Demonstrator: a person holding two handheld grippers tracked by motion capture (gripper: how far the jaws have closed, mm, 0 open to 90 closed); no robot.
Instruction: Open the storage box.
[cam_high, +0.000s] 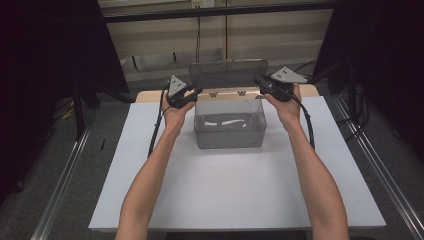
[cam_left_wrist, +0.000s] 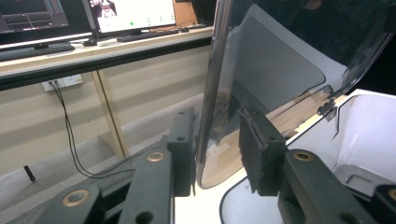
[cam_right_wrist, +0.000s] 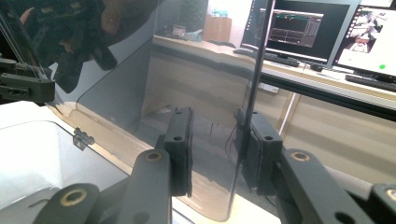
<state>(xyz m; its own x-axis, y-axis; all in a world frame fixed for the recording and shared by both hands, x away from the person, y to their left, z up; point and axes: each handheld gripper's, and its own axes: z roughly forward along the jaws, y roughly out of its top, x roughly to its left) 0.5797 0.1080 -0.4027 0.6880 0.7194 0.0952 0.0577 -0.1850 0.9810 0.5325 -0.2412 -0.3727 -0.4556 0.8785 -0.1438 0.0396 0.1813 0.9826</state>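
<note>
Holding the hinged lid (cam_high: 227, 73) of a clear plastic storage box (cam_high: 229, 124) upright, I have both grippers at its side edges above the white tabletop (cam_high: 235, 190). My left gripper (cam_high: 186, 95) straddles the lid's left edge: in the left gripper view the smoky transparent panel (cam_left_wrist: 261, 74) stands between the two black fingers (cam_left_wrist: 183, 149), the left pad close against it and the right pad a little apart, so the grip there looks loose rather than clamped. My right gripper (cam_high: 270, 89) brackets the opposite edge; in the right gripper view the panel edge (cam_right_wrist: 252, 93) runs just beside the right-hand pad (cam_right_wrist: 259, 154), with a gap to the other, and I cannot tell for certain whether it pinches. The box sits at the far middle of the tabletop, its hinges (cam_high: 227, 93) at the back rim, a few pale strips (cam_high: 225, 122) lying on its floor. By my reading the lid is fully raised and the work is somewhere around its midpoint: swinging it down and seating it on the rim remains.
</note>
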